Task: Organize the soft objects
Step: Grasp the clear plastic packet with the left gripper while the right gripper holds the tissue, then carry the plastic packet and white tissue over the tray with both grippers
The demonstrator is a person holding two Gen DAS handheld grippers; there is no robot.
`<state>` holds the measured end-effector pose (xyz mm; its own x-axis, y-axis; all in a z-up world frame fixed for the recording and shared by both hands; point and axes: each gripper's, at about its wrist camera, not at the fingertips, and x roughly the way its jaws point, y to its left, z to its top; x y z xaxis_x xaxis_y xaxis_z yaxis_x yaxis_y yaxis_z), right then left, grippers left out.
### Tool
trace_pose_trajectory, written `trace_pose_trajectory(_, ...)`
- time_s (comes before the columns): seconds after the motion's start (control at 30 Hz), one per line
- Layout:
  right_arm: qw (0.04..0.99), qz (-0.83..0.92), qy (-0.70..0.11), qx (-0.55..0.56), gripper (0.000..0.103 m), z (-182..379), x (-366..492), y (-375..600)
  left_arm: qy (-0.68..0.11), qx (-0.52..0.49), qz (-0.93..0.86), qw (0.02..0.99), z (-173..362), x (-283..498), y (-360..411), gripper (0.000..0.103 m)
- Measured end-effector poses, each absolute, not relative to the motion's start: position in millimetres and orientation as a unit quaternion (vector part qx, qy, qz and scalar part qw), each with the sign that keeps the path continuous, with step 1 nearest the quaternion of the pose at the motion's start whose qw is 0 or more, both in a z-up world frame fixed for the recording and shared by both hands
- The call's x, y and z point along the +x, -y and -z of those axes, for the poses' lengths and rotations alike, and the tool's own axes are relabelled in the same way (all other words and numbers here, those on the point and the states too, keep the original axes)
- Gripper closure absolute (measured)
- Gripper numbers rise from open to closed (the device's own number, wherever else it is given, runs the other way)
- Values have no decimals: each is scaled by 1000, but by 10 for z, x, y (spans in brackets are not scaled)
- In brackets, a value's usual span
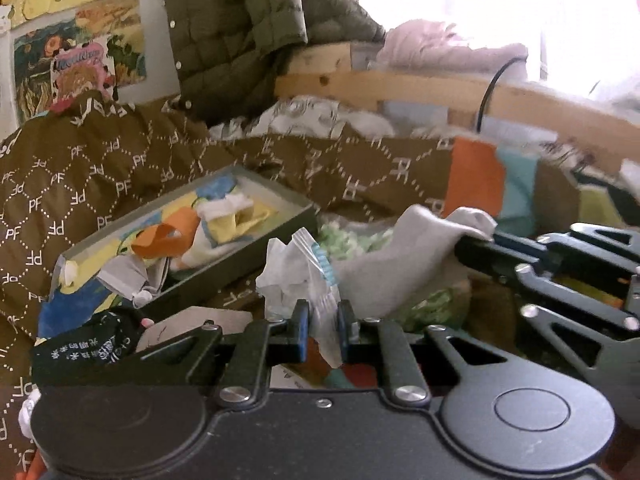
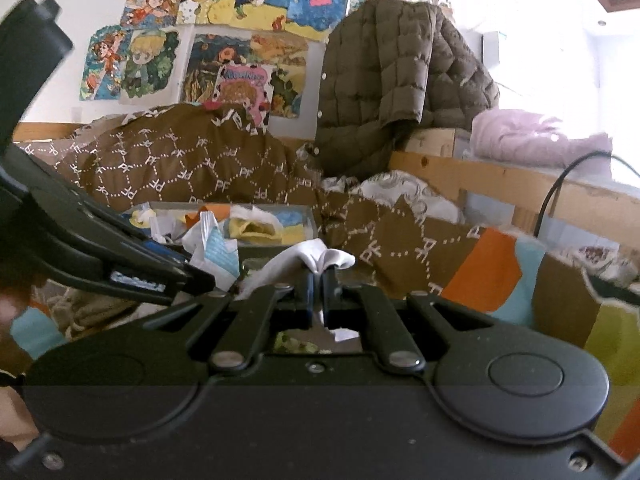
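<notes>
My left gripper point(image 1: 324, 318) is shut on a crumpled clear plastic bag point(image 1: 308, 268) with a blue strip and white paper inside. It holds the bag just above the bedding. To its right, my right gripper point(image 1: 466, 240) pinches a grey-white sock-like cloth point(image 1: 400, 256), which hangs between the two tools. In the right wrist view, the right gripper point(image 2: 319, 280) is shut on that white cloth point(image 2: 304, 256). There the left gripper point(image 2: 202, 276) comes in from the left with the bag point(image 2: 214, 246). Behind lies an open shallow box point(image 1: 240, 266) holding yellow, orange and white soft items.
A brown quilt with a PF pattern point(image 1: 80, 184) covers the bed. An olive padded jacket point(image 1: 232, 32) hangs over the wooden rail point(image 1: 400, 84), and a black cable point(image 1: 488, 96) crosses it. A black cloth with white writing point(image 1: 88, 340) lies near left. Green fuzzy fabric point(image 1: 352, 236) sits under the sock.
</notes>
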<state>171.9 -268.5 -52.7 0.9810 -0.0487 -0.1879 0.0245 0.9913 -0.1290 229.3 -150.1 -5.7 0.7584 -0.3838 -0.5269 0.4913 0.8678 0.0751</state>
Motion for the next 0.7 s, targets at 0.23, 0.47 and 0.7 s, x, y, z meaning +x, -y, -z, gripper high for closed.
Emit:
trace_pose_trajectory(0.23, 994, 14, -65, -88, 103, 341, 1566, 2590, -247, 65, 242, 936, -89, 2115, 1262, 88)
trace_pose_trajectory(0.47, 993, -10, -56, -99, 103, 67, 1631, 2500, -230, 44, 243, 941, -245, 2135, 942, 88)
trace_pose_trajectory(0.7, 992, -77, -25, -101, 103, -397, 2347, 2268, -207, 64, 207, 954, -491, 2554, 586, 88)
